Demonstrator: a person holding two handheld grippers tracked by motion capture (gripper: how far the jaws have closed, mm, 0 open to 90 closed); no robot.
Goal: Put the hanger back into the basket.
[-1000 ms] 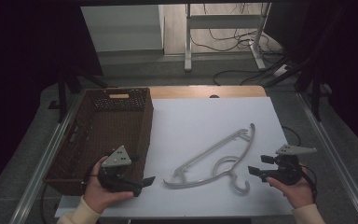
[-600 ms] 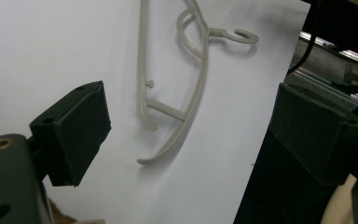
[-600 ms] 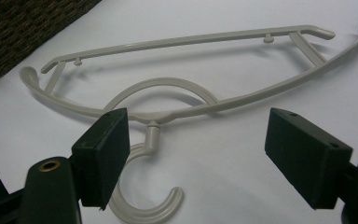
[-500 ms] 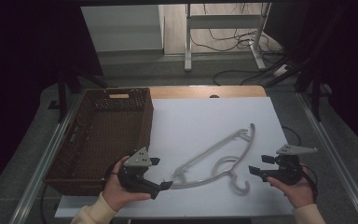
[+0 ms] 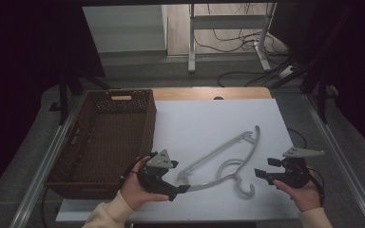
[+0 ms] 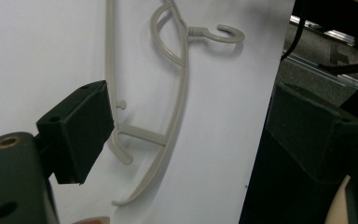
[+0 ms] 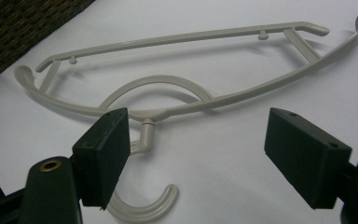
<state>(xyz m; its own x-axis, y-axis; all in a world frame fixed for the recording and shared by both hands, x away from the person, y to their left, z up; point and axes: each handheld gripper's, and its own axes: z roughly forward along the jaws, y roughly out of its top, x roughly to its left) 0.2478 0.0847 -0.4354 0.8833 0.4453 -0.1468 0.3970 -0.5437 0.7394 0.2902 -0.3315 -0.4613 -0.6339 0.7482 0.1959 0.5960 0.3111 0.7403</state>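
**Hanger on the sheet, both grippers open around it**

Biggest thing first: the table (image 5: 247, 93) has a white sheet (image 5: 209, 123) over most of it, wood edge showing at the far side. On the left half sits a dark brown wicker basket (image 5: 83, 161), long side running away from the camera, with a pale tag on its far wall. Too small to read anything on it.

The grey plastic hanger (image 5: 221, 159) lies flat on the sheet near the front, between the two hands, hook pointing toward the person.

The left gripper (image 5: 180, 188) sits just beside the hanger's left tip, jaws spread wide, nothing between them but the hanger's end below. The right gripper (image 5: 260, 174) is near the hook, also wide open and holding nothing.

No brands or writing I can make out anywhere.
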